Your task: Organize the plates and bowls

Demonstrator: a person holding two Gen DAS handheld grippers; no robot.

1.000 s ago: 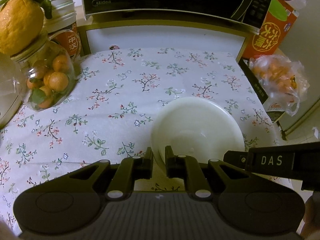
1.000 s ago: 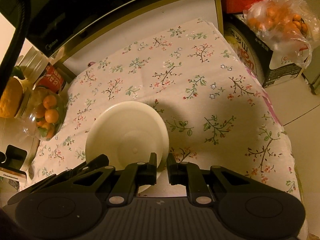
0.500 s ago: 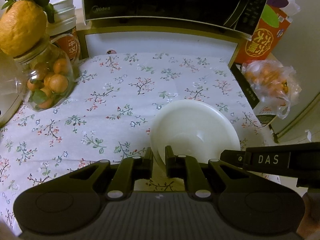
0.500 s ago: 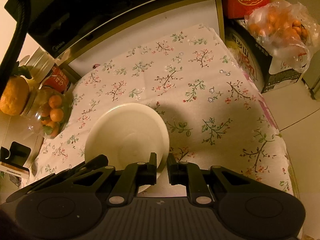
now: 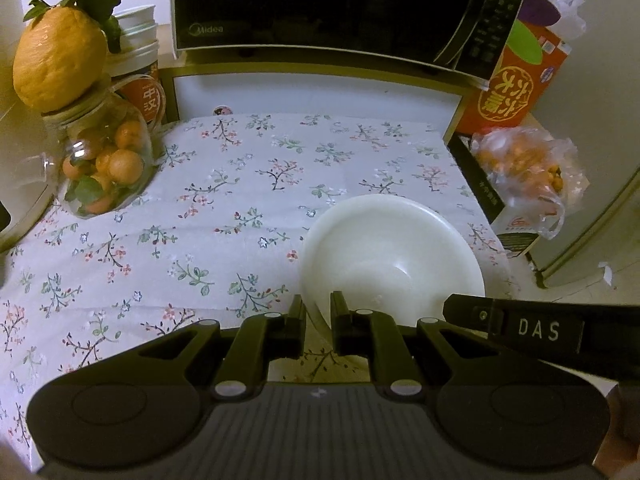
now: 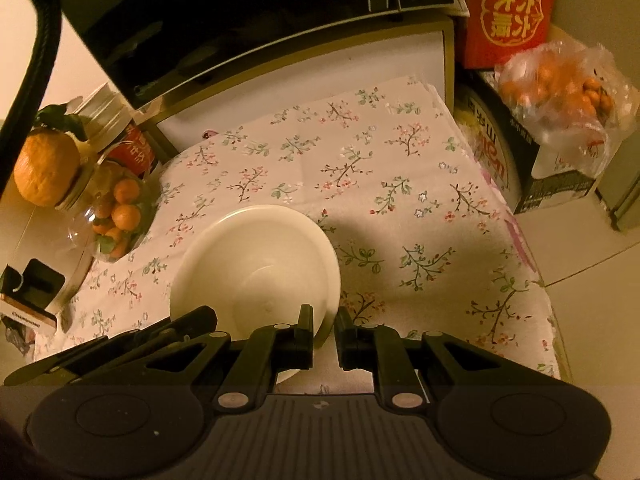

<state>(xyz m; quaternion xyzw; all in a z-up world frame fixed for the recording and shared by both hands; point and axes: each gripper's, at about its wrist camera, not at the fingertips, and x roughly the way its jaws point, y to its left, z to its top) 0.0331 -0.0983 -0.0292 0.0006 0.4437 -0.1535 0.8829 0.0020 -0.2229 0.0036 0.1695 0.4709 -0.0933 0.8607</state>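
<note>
My left gripper (image 5: 318, 312) is clamped on the near left rim of the white bowl (image 5: 394, 258), and my right gripper (image 6: 324, 326) pinches the rim on the near right side, so both hold one bowl between them. In the right wrist view there seems to be a second rim under the first, maybe a plate or another bowl nested below, but I cannot tell which. The bowl sits over the near right part of the flowered cloth (image 5: 224, 200), and I judge it to be lifted a little, with a shadow on the cloth to its right.

I read this as the carrying step: the bowl is picked up and not yet put anywhere. No stack or rack shows in either view, so I cannot say where it goes. The next move calls for keeping both grips level and moving together, since each bites only a thin edge and a twist could slip it free.

Writing I can read: "Midea" on the microwave (image 5: 320, 4) at the far side, "DAS" on the right gripper's arm in the left wrist view, Chinese characters on the red carton (image 5: 514, 84) far right and on a red can (image 5: 146, 94) behind the fruit jar (image 5: 104, 164) at the left. The small box at the left edge of the right view is too blurred.
</note>
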